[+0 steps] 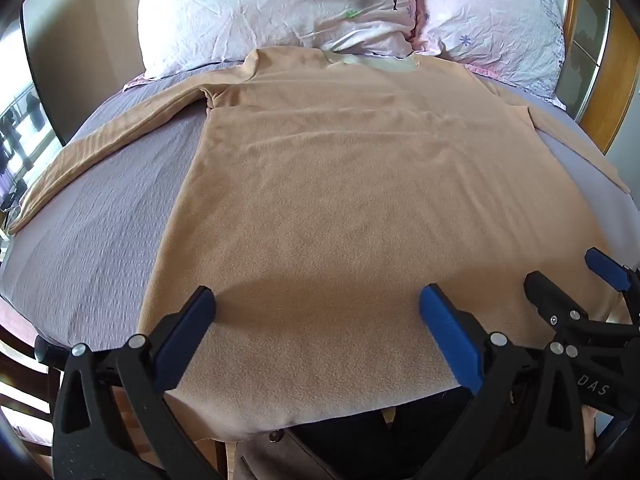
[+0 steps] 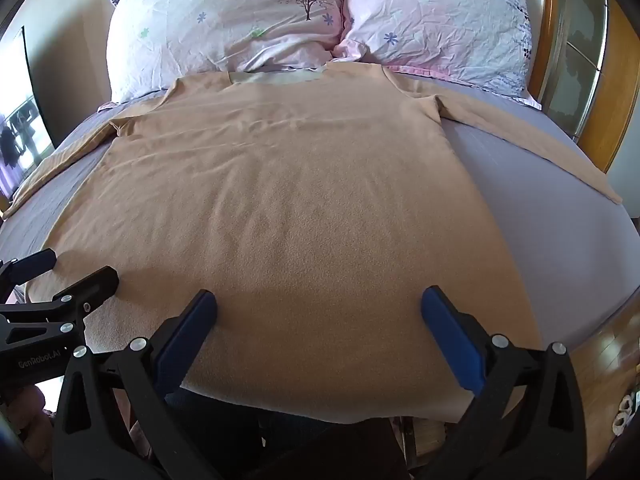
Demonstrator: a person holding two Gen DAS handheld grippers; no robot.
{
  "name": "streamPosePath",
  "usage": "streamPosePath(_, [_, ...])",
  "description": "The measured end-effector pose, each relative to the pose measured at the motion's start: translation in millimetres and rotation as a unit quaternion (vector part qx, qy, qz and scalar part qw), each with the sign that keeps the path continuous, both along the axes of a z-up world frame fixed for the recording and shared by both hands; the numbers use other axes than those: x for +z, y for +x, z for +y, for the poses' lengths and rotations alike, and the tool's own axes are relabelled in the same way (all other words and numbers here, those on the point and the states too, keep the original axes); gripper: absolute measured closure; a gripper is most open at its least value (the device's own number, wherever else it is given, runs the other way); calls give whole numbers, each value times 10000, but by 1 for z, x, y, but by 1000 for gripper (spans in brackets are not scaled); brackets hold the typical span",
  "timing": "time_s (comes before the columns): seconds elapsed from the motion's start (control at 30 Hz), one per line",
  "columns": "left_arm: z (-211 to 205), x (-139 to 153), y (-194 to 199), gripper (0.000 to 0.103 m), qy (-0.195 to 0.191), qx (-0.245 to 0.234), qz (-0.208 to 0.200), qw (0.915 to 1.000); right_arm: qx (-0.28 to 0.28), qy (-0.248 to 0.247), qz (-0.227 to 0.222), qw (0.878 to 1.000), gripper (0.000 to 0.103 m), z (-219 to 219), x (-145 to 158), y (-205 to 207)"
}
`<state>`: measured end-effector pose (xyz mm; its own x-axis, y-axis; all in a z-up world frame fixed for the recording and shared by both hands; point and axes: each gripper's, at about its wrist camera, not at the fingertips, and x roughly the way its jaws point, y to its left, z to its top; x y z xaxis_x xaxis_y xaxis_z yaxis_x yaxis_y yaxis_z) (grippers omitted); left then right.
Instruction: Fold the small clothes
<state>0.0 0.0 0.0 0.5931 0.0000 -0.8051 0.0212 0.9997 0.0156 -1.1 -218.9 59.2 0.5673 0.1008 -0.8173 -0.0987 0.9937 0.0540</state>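
Tan top [image 1: 320, 200] lies flat, sleeves at 10 and 2, nothing folded yet; both grippers [image 1: 316, 304] [image 2: 318, 304] gape wide, empty.

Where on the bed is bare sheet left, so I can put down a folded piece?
Bare bed sheet lies between the shirt body and its right sleeve. A second patch lies between the body and the left sleeve. The head end is crowded by two pillows.
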Motion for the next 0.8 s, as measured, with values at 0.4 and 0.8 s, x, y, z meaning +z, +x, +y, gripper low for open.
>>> streamPosePath(0.4, [0, 0, 0, 2, 3, -1, -25, 10000, 0, -4, -5, 10000, 1, 0, 0, 0])
streamPosePath(0.8, [0, 0, 0, 2, 4, -1, -36, 10000, 1, -6, -5, 10000, 1, 0, 0, 0])
